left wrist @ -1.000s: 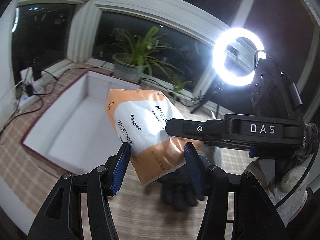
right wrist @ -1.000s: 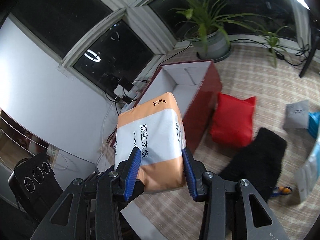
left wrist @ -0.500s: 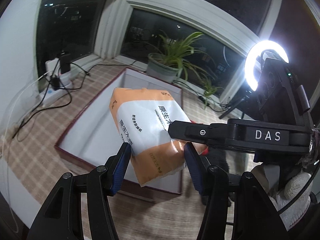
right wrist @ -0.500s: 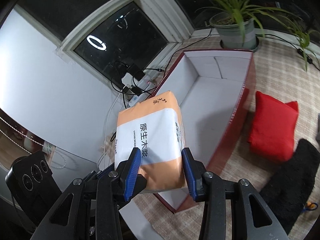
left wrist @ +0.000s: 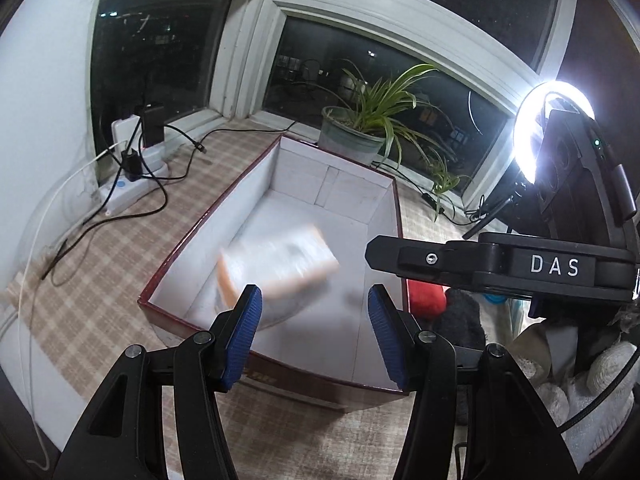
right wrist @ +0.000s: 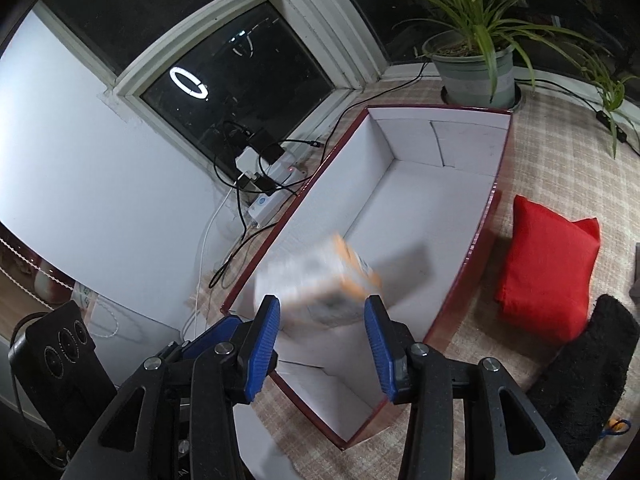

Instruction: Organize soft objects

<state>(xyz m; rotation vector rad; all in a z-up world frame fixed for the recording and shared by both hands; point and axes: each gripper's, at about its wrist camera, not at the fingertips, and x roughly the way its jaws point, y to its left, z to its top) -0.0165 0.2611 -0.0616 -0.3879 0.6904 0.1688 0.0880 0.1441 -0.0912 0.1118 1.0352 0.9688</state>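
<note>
Both grippers are spread wide with nothing between the blue pads, and the tissue pack (left wrist: 278,266) is a motion-blurred orange and white smear inside the box (left wrist: 256,176), so it's in there but too smeared to tell whether it's touching the bottom or how it's tilted. From the left wrist camera the left gripper (left wrist: 315,336) hangs over the near end of the box, and the pack sits a bit left of center, just past the left pad. The right gripper shows up in that same view as a black bar with DAS printed on it, reaching in from the right over the box's right wall. From the right wrist camera the right gripper (right wrist: 322,346) is also over the near end, and the pack (right wrist: 320,284) shows between and just above the two pads, with a soft shadow on the white floor to its right. The box is dark red outside and white inside, sitting on a checked mat (right wrist: 560,152). Off to its right side there's a red cushion (right wrist: 548,268) lying on the mat near the box wall, and a black fuzzy thing (right wrist: 596,380) just beside the cushion. A potted plant (right wrist: 476,60) stands past the far end of the box by the window, a ring light (left wrist: 536,136) glows on the right in the left camera, and a power strip (left wrist: 128,188) with a tangle of cables sits by the wall on the left
</note>
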